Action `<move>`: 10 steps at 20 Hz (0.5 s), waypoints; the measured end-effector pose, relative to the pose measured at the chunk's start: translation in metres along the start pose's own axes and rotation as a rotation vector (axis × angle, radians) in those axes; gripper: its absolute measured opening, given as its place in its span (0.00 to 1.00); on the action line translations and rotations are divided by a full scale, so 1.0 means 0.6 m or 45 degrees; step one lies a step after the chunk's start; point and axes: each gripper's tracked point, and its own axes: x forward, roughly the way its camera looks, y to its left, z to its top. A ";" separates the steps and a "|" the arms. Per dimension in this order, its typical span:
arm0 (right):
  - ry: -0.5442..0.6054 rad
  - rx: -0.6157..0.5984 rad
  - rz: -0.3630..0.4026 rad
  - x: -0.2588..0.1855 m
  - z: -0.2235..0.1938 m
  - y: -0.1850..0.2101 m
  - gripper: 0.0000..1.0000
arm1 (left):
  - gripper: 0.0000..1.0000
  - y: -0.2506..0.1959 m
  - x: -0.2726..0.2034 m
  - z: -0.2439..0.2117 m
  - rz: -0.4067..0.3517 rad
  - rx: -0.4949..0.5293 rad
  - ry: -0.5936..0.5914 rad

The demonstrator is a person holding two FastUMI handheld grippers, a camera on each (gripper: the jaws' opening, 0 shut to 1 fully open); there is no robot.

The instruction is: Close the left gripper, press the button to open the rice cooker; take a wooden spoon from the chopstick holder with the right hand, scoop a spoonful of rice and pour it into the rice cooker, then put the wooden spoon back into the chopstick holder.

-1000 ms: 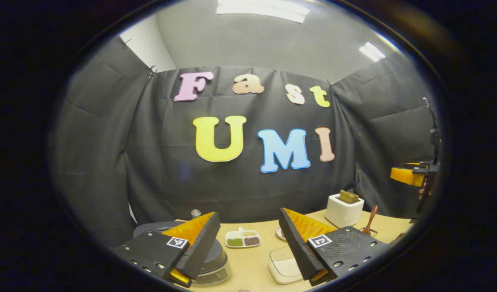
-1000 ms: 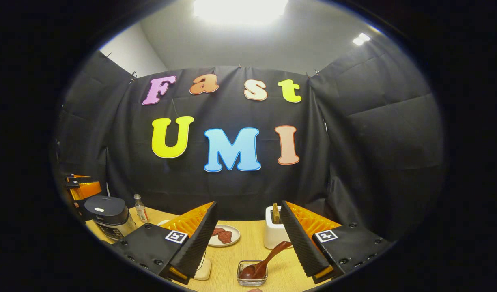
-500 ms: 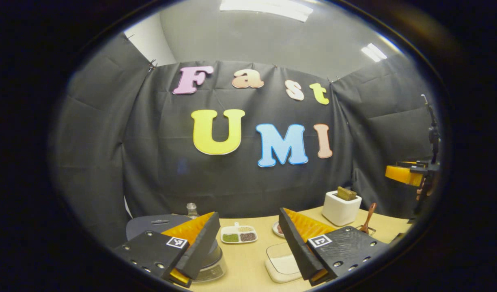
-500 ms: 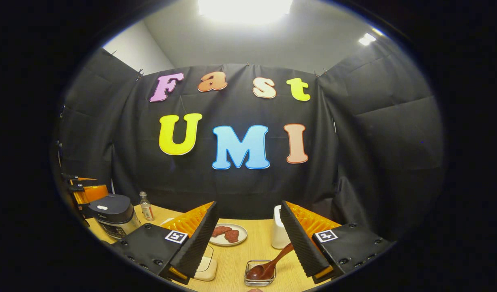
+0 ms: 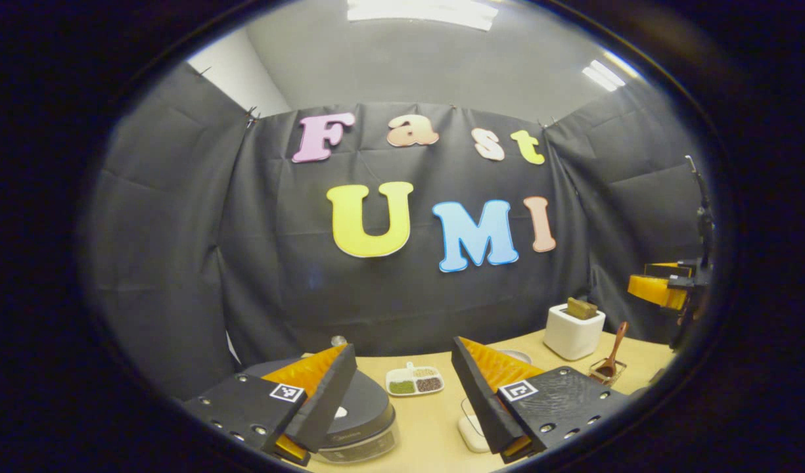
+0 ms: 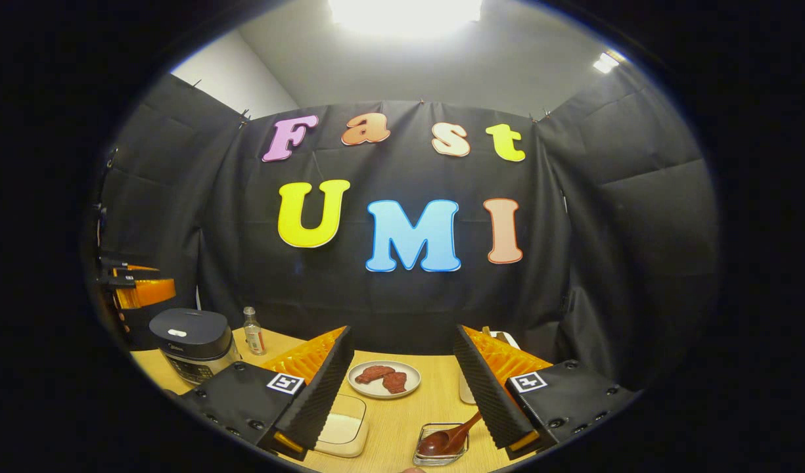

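Note:
The dark rice cooker (image 5: 366,420) sits with its lid down, right below my left gripper (image 5: 402,401), whose jaws are open and hold nothing. Its left finger overlaps the lid. Far right stands the white chopstick holder (image 5: 571,334). The wooden spoon (image 5: 616,345) leans in a small glass dish (image 5: 604,372) beside it. In the right gripper view, my right gripper (image 6: 402,394) is open and empty above the table, with the wooden spoon (image 6: 445,439) in the glass dish (image 6: 423,454) just below it. Its right finger hides most of the chopstick holder (image 6: 501,337). The rice cooker (image 6: 192,341) is at the far left.
A flat white box (image 6: 343,430) lies near the front of the wooden table (image 6: 395,420). A plate with red pieces (image 6: 384,380) and a small bottle (image 6: 252,330) stand farther back. A divided dish of beans (image 5: 414,381) is mid-table. The left gripper (image 6: 139,292) hovers behind the cooker.
My left gripper has come closer over the rice cooker, which looms larger. The right gripper swung left, so the chopstick holder slid behind its right finger. Both stayed open.

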 end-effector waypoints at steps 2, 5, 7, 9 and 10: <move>0.006 -0.017 0.017 0.003 -0.007 0.006 0.98 | 0.80 -0.002 0.006 -0.004 -0.069 0.015 0.049; 0.014 -0.020 0.029 0.006 -0.014 0.010 0.96 | 0.58 0.040 0.026 -0.022 -0.036 0.102 0.146; 0.028 -0.027 0.039 0.007 -0.022 0.013 1.00 | 0.38 0.055 0.040 -0.037 0.002 0.119 0.198; 0.032 -0.055 0.029 0.006 -0.024 0.007 1.00 | 0.18 0.074 0.052 -0.051 0.036 0.147 0.242; 0.032 -0.066 0.024 0.006 -0.024 0.005 1.00 | 0.08 0.074 0.056 -0.058 0.026 0.149 0.272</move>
